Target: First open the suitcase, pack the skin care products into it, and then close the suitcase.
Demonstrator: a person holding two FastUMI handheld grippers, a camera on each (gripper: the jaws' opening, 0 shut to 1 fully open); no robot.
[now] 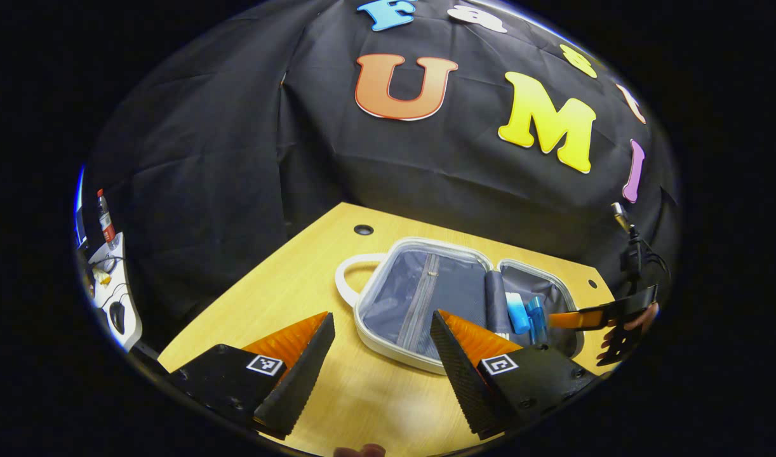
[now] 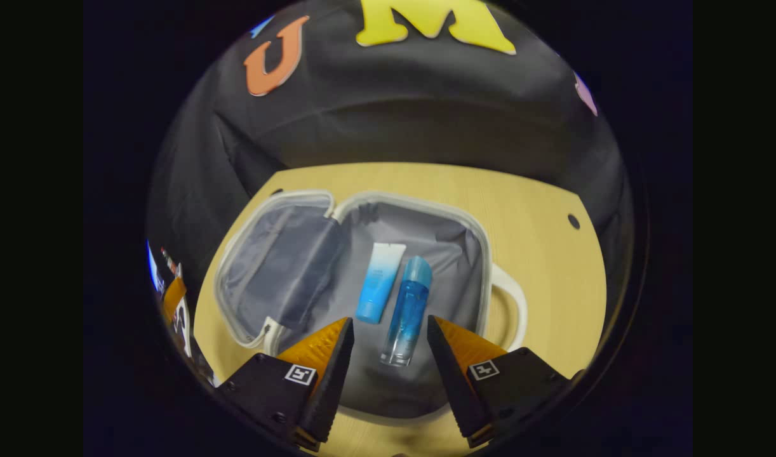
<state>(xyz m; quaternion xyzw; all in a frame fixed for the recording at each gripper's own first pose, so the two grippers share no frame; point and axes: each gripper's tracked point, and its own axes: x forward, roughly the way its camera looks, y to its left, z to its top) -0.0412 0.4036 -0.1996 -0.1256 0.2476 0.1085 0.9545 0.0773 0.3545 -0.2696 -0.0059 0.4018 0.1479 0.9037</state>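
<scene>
The small white-rimmed suitcase (image 1: 401, 352) lies open flat on the wooden table (image 1: 299, 279). Its zippered lid half (image 1: 420, 295) is nearest my left gripper (image 1: 381, 314), which is open and hovers over the table just short of the case's rim. In the right gripper view, a blue-and-white tube (image 2: 380, 282) and a clear blue bottle (image 2: 408, 311) lie side by side in the grey-lined base (image 2: 439, 254). My right gripper (image 2: 388, 319) is open above the base, with the bottle's lower end in the gap between its fingers and untouched. The left gripper view shows the right gripper (image 1: 578, 317) at the far right, held by a hand (image 1: 639, 317).
The case's white handle (image 2: 512, 304) sticks out on the side away from the lid. Two small round holes (image 1: 363, 229) (image 2: 573, 221) sit in the tabletop near the back. A white device (image 1: 115, 298) stands off the table's left; a black cable (image 1: 632, 254) hangs at the right.
</scene>
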